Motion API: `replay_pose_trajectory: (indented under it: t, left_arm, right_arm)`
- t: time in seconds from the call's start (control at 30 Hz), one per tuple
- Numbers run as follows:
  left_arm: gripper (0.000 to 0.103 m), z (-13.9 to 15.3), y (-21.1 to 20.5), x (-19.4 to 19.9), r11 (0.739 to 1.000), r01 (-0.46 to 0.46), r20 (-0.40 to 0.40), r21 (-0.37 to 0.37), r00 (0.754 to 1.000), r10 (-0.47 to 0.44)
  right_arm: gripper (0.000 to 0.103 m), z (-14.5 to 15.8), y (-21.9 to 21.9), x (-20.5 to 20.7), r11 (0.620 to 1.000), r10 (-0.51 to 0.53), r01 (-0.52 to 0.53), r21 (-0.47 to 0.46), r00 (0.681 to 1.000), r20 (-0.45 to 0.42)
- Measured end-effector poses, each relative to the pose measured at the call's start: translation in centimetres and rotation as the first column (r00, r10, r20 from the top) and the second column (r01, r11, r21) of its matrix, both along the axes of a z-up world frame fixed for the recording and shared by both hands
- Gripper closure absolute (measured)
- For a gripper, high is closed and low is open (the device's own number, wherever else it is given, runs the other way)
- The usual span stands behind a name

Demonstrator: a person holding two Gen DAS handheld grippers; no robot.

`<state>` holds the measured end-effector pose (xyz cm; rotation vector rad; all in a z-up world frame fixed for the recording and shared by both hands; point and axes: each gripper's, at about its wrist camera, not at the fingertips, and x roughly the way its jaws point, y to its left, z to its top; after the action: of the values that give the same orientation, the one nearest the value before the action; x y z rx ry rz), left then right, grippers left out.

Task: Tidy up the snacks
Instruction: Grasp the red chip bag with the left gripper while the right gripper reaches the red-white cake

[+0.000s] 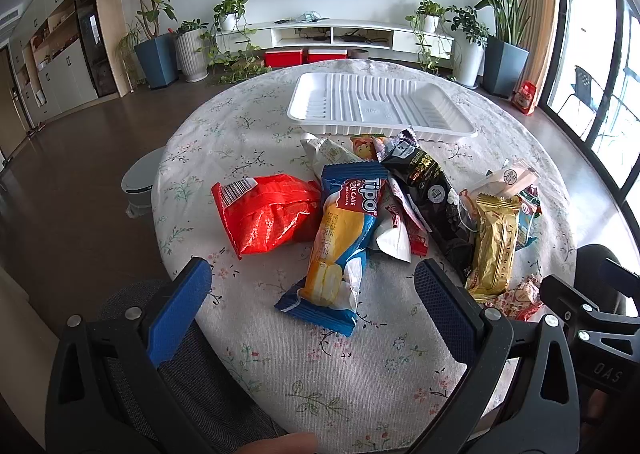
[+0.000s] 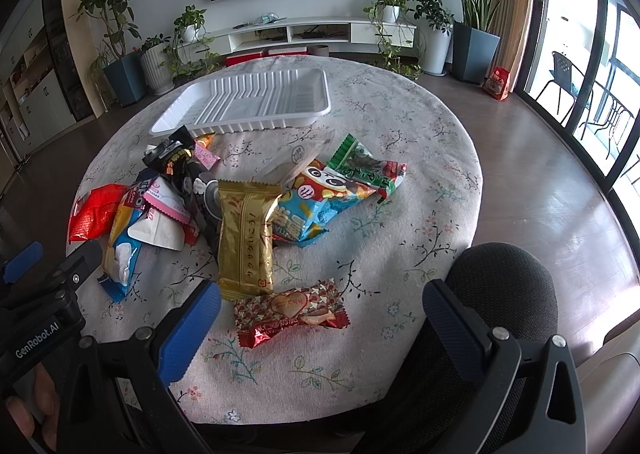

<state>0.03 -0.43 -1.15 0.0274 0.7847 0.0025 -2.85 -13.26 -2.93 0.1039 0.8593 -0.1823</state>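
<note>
A pile of snack packets lies on the round floral table [image 1: 248, 350]. In the left wrist view my left gripper [image 1: 312, 274] is open, its fingers either side of the near end of a blue and yellow Tipo roll cake [image 1: 340, 238]. An orange-red bag [image 1: 268, 214], a black packet [image 1: 432, 190] and a gold bar [image 1: 494, 246] lie around it. In the right wrist view my right gripper [image 2: 320, 294] is open above a red heart-print sweet [image 2: 292, 312], with the gold bar [image 2: 246, 242] just beyond. An empty white tray [image 1: 380, 102] [image 2: 248, 102] sits at the far side.
A blue cartoon packet [image 2: 312, 210] and a green packet [image 2: 368, 170] lie right of the pile. A grey chair back [image 2: 504, 294] stands at the table's near right edge. A white bin [image 1: 140, 178] is on the floor to the left. Potted plants and a TV cabinet line the far wall.
</note>
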Motion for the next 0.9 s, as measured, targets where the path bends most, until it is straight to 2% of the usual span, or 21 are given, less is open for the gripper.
replay_pose_trajectory:
  t: [0.4, 0.43, 0.5, 0.57, 0.6, 0.67, 0.77, 0.8, 0.83, 0.9]
  left_arm:
    - [0.0, -0.4, 0.1, 0.0, 1.0, 0.017, 0.0, 0.014, 1.0, -0.017]
    - [0.0, -0.4, 0.4, -0.1, 1.0, 0.028, 0.004, 0.0, 1.0, -0.028]
    - [0.0, -0.4, 1.5, -0.5, 0.995, 0.065, 0.012, -0.077, 0.998, -0.064]
    - [0.0, -0.7, 2.5, -0.8, 0.982, 0.105, -0.006, -0.158, 0.994, -0.107]
    - [0.0, -1.4, 3.0, -0.8, 0.975, 0.127, -0.051, -0.18, 0.989, -0.139]
    - [0.0, -2.9, 3.5, -1.1, 0.974, 0.144, -0.128, -0.174, 0.978, -0.167]
    - [0.001, -6.3, 4.8, -1.9, 0.976, 0.103, -0.291, -0.192, 0.944, -0.156]
    - [0.001, -6.7, 5.3, -2.1, 0.968, 0.106, -0.305, -0.225, 0.936, -0.174]
    - [0.0, -6.1, 5.9, -2.5, 0.959, 0.109, -0.272, -0.261, 0.945, -0.181]
    - [0.0, -4.7, 7.1, -2.3, 0.958, 0.067, -0.219, -0.28, 0.967, -0.132]
  right_arm:
    - [0.0, 0.2, 0.0, 0.1, 1.0, 0.008, -0.009, -0.025, 1.0, -0.005]
    - [0.0, 0.3, -0.1, 0.0, 0.999, 0.015, -0.015, -0.034, 1.0, -0.004]
    - [0.0, 0.7, -0.3, -0.2, 0.999, 0.037, -0.037, -0.028, 0.999, -0.002]
    - [0.0, 1.2, -1.0, -0.5, 0.997, 0.068, -0.068, 0.02, 0.998, 0.009]
    - [0.0, 1.0, -1.1, -0.4, 0.995, 0.081, -0.082, 0.05, 0.997, 0.007]
    - [0.0, 1.0, -1.8, -0.9, 0.985, 0.112, -0.112, 0.131, 0.994, 0.014]
    - [0.006, 1.1, -2.4, -2.1, 0.965, 0.138, -0.147, 0.218, 0.989, 0.052]
    - [0.006, 1.1, -2.4, -2.5, 0.959, 0.142, -0.153, 0.239, 0.988, 0.061]
    - [0.009, 1.0, -2.5, -2.9, 0.95, 0.143, -0.158, 0.269, 0.987, 0.072]
    - [0.012, 0.8, -2.4, -3.8, 0.922, 0.154, -0.178, 0.343, 0.983, 0.097]
